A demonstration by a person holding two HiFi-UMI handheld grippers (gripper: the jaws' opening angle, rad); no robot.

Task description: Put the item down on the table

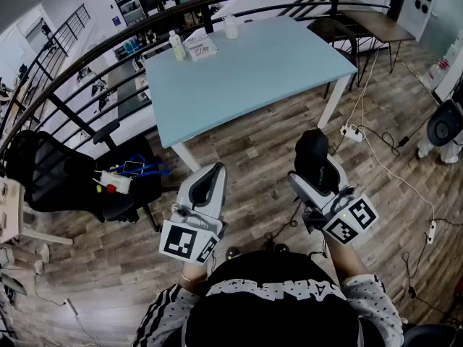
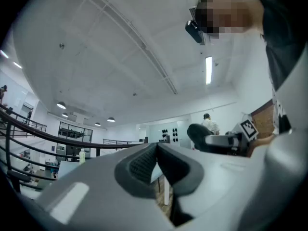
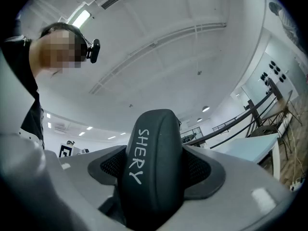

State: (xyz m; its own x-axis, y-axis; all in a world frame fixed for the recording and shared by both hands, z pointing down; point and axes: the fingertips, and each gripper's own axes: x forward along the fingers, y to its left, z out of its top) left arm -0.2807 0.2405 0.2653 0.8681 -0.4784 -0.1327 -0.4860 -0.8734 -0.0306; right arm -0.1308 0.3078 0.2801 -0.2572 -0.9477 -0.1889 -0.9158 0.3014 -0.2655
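Observation:
My right gripper (image 1: 317,180) is shut on a black rounded case (image 1: 314,157) that stands up between its jaws; it hangs above the wooden floor, short of the light blue table (image 1: 253,74). In the right gripper view the case (image 3: 153,172) fills the gap between both pads and shows white lettering "SHERY". My left gripper (image 1: 213,173) hangs beside it at the same height, also short of the table. In the left gripper view its pads (image 2: 144,163) meet at the tip, so the left gripper (image 2: 157,150) is shut with nothing in it.
On the table's far edge stand a bottle (image 1: 176,46), a booklet (image 1: 200,47) and a small jar (image 1: 231,27). A black office chair (image 1: 65,183) is at the left, a dark railing (image 1: 108,45) curves behind the table, and a power strip (image 1: 352,131) with cables lies at the right.

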